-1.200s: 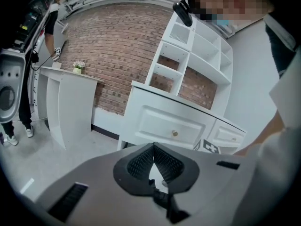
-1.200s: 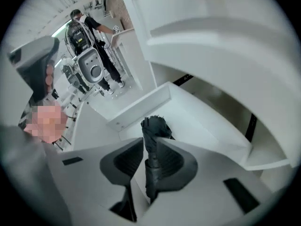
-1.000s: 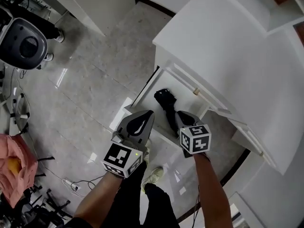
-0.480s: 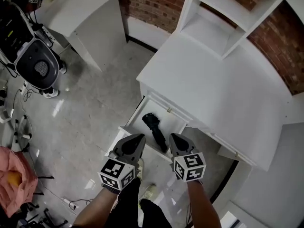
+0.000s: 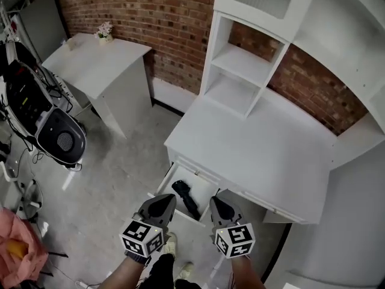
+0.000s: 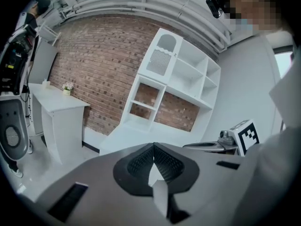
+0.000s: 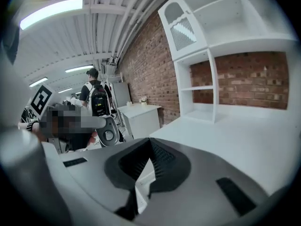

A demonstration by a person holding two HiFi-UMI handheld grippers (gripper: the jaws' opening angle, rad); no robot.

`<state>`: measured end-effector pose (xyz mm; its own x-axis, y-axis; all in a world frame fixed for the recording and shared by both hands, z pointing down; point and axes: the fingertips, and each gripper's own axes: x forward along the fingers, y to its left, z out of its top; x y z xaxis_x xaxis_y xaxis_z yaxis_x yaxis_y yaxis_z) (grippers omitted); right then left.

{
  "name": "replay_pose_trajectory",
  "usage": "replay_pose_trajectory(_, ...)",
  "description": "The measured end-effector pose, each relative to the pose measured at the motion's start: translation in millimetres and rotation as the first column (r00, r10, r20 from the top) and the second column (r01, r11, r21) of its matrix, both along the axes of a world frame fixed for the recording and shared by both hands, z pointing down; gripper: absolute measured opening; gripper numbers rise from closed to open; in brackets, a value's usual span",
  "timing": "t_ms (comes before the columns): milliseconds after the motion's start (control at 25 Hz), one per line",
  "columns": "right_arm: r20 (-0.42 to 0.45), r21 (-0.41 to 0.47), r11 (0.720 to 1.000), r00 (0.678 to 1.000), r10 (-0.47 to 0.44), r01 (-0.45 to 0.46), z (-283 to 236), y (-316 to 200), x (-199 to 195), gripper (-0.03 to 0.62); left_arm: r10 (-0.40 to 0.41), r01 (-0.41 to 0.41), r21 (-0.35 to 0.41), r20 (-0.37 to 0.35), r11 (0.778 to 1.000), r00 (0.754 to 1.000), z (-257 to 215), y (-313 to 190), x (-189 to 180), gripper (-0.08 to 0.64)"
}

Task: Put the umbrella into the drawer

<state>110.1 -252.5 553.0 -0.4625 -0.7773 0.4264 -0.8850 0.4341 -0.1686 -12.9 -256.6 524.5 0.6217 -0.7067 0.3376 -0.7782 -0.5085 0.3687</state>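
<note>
A folded black umbrella [image 5: 185,198] lies inside the open white drawer [image 5: 169,178] of the desk. Both grippers hang high above the drawer, side by side, at the bottom of the head view. My left gripper [image 5: 165,200] is shut with nothing between its fingers; its tips meet in the left gripper view [image 6: 153,146]. My right gripper [image 5: 215,201] is also shut and empty, its tips touching in the right gripper view [image 7: 150,141]. Neither gripper touches the umbrella.
The white desk top [image 5: 258,149] carries an open shelf unit [image 5: 240,71] against a brick wall. A smaller white table [image 5: 96,65] stands to the left, with a black machine [image 5: 57,140] on the floor. A person with a backpack [image 7: 96,100] stands far off.
Both grippers have risen well above the drawer and the view has lifted with them. The umbrella stays lying in the open drawer.
</note>
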Motion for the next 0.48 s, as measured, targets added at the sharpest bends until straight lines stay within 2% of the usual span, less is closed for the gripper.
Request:
replay_pose_trajectory(200,0.032,0.110,0.992,0.998,0.054,-0.057,-67.2,23.4,26.6,0.005,0.003,-0.002,0.078,-0.011,0.997,1.000,-58.9,21.3,12.4,0.006)
replay_pose_trajectory(480,0.067,0.210,0.973,0.995,0.080,-0.092,-159.2,51.1,33.2,0.005,0.008,-0.004,0.143,-0.028,0.990,1.000,-139.7,48.8,12.3,0.006)
